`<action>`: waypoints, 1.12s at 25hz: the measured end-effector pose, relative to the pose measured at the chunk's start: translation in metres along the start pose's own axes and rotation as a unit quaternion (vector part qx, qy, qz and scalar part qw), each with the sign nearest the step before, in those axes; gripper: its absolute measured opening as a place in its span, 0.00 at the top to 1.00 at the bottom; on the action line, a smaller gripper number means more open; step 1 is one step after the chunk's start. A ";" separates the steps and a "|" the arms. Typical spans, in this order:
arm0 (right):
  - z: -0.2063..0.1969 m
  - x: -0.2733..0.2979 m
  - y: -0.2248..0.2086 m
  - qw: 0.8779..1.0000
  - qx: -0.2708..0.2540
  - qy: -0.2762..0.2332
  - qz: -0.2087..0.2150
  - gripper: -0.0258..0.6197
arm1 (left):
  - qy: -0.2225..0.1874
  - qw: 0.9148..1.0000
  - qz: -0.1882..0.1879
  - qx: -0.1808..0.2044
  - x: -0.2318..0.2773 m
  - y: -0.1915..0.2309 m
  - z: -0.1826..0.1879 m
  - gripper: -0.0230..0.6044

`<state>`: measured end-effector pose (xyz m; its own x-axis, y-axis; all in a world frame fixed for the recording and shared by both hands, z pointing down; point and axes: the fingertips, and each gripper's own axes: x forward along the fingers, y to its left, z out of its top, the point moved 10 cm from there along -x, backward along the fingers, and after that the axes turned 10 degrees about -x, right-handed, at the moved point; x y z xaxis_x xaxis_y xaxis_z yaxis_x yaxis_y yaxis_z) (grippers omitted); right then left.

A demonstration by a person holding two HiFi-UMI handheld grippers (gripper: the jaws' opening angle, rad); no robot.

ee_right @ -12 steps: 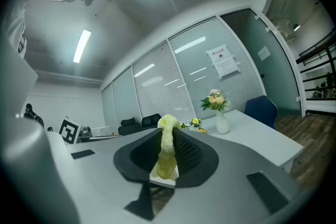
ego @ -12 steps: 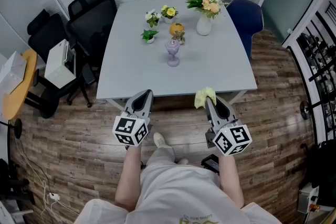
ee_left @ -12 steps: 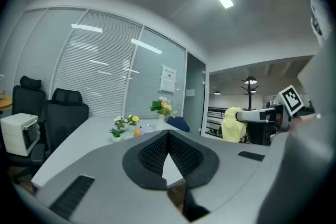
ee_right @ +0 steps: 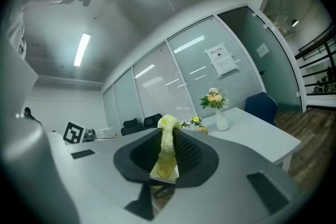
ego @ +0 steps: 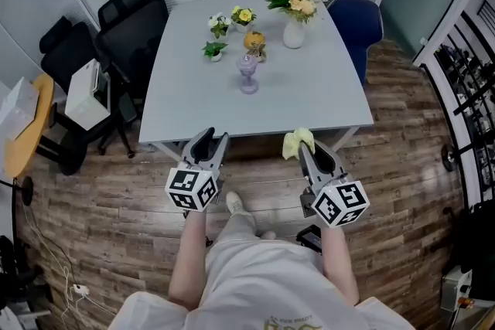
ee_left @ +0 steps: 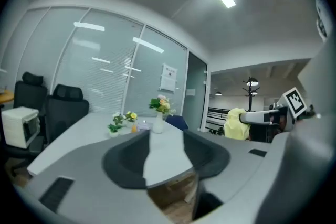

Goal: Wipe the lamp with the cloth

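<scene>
Left gripper (ego: 211, 138) jaws have just spread apart, empty, while the right gripper (ego: 304, 147) clamps the yellow cloth (ego: 297, 141), probably readying for the purple lamp (ego: 248, 74) farther across the table (ego: 317, 93).

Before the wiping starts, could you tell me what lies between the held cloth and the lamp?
Nothing: the head view shows only bare table between the yellow cloth and the lamp.

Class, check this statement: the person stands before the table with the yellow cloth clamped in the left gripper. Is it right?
Wrong gripper. The cloth is clamped in the right gripper, as the right gripper view shows; the left gripper has its jaws apart with nothing between them. The person does stand before the table.
</scene>
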<state>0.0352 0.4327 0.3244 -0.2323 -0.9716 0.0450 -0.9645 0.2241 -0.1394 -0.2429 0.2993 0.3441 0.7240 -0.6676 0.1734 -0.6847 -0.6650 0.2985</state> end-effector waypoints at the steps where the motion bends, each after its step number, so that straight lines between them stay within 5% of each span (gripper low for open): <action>1: -0.002 -0.001 -0.003 1.000 0.007 0.002 0.006 0.85 | 0.009 1.000 -0.007 -0.014 0.003 0.000 -0.004 0.56; 16: -0.004 0.049 -0.048 0.998 0.003 0.038 0.043 0.86 | 0.083 0.996 0.001 -0.029 0.075 0.027 -0.036 0.48; 28: 0.002 0.192 -0.123 0.993 0.011 0.089 0.080 0.86 | 0.154 0.987 0.028 -0.037 0.199 0.097 -0.048 0.48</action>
<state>0.1092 0.2180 0.3479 -0.4035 -0.8942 0.1937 -0.9106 0.3717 -0.1807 -0.1615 0.1183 0.4524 0.6842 -0.5622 0.4646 -0.7246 -0.5964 0.3453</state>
